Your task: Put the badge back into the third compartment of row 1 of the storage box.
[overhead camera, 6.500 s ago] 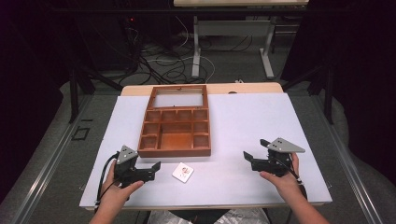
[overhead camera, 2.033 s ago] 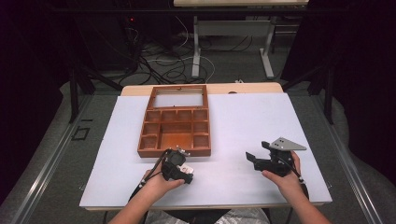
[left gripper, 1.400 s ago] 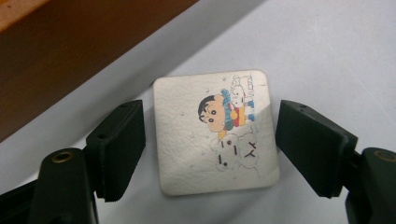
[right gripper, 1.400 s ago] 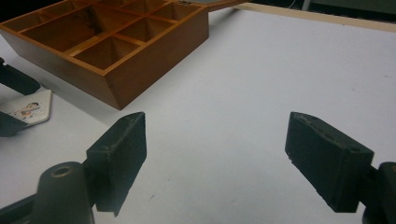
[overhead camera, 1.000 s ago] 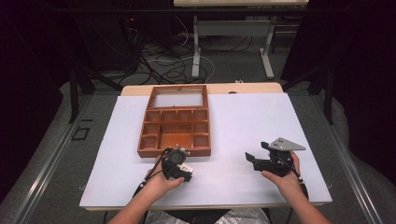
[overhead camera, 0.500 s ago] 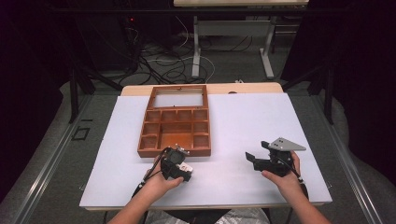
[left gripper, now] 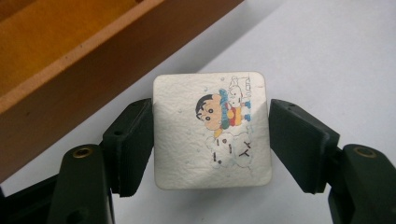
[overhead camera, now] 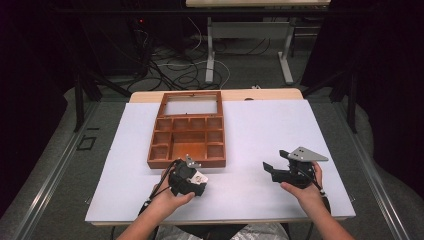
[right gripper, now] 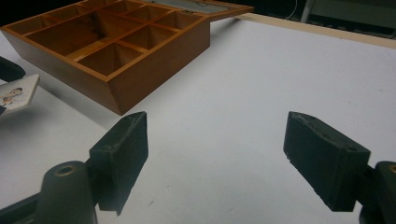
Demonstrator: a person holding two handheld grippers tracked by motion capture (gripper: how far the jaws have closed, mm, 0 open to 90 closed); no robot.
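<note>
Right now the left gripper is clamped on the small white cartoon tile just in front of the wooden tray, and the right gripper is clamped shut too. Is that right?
Not quite. The left gripper does clamp the white cartoon tile by the wooden tray, but the right gripper is open: the right gripper view shows its jaws wide apart with nothing between them.

We've got open white table (overhead camera: 270, 130) right of the wooden tray (overhead camera: 187, 135); its near wall (left gripper: 70, 79) blocks us just ahead.
</note>
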